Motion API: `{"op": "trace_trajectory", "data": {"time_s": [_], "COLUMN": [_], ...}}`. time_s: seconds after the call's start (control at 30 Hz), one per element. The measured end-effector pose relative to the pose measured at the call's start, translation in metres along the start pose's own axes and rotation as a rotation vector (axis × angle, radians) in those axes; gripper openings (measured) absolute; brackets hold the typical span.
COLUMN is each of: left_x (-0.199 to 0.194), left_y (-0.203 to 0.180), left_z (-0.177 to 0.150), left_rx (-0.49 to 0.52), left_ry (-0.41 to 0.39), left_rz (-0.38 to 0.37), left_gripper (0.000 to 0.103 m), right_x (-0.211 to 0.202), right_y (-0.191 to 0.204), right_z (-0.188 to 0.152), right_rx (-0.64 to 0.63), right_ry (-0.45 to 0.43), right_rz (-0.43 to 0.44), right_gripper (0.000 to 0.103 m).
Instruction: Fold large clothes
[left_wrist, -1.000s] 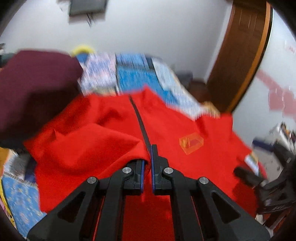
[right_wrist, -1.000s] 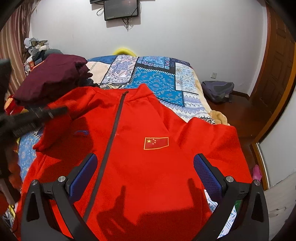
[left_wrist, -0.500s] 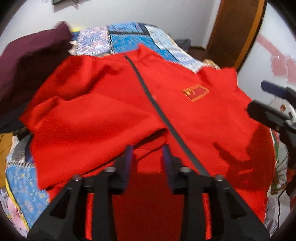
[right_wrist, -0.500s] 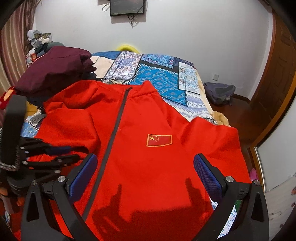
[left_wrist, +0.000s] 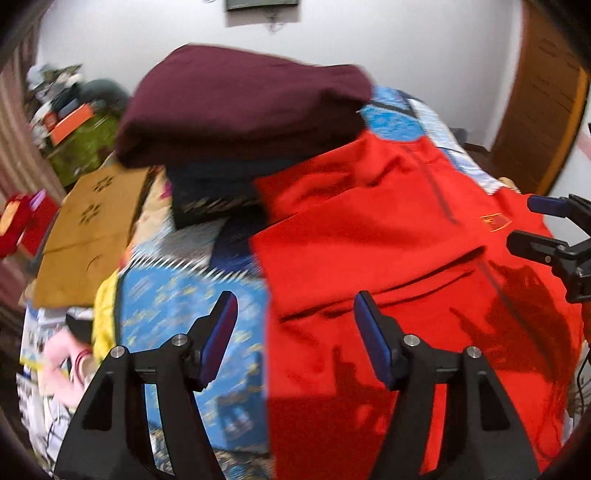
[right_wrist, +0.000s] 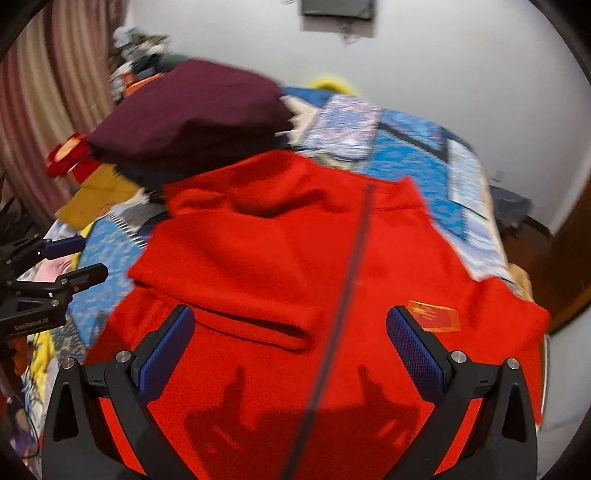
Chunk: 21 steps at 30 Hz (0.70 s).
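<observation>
A large red zip jacket (left_wrist: 369, 266) lies front up on the bed, its left sleeve folded across the chest (right_wrist: 236, 273). A small flag patch (right_wrist: 434, 314) sits on its right chest. My left gripper (left_wrist: 295, 314) is open and empty, above the jacket's left edge. My right gripper (right_wrist: 290, 332) is open and empty, above the jacket's lower front, astride the dark zip (right_wrist: 351, 273). Each gripper shows in the other's view: the right one (left_wrist: 535, 225), the left one (right_wrist: 70, 258).
A maroon folded garment (left_wrist: 240, 107) tops a dark pile (left_wrist: 214, 195) at the jacket's upper left. The blue patterned bedspread (left_wrist: 177, 295) shows to the left. A brown cardboard sheet (left_wrist: 88, 232) and clutter lie beyond the bed's left side. A wooden door (left_wrist: 539, 110) is at right.
My left gripper let go of the folded sleeve, opened wide and swung left toward the jacket's edge. The sleeve now rests on the chest. My right gripper moved left over the zip.
</observation>
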<state>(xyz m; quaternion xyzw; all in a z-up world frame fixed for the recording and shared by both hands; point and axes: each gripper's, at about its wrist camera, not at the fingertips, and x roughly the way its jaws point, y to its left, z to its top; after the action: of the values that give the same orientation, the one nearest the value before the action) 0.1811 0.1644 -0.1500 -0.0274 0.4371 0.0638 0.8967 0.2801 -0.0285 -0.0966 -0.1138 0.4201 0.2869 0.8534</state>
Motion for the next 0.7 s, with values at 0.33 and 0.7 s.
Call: {"op": "trace_trajectory", "data": {"time_s": [0.33, 0.7], "left_x": [0.011, 0.035], "left_y": [0.052, 0.078], "left_z": [-0.037, -0.058], "left_rx": [-0.117, -0.187], "left_ry": [0.053, 0.109], "left_rz": [0.021, 0.018], "left_gripper": [0.064, 0.064], "right_x": [0.073, 0.135], "right_y": [0.100, 0.144], "right_z": [0.019, 0.021], "right_rx": [-0.204, -0.295], "right_ry": [0.139, 0.285], "right_rz": [0.102, 0.187], "right_gripper": [0.099, 0.059]}}
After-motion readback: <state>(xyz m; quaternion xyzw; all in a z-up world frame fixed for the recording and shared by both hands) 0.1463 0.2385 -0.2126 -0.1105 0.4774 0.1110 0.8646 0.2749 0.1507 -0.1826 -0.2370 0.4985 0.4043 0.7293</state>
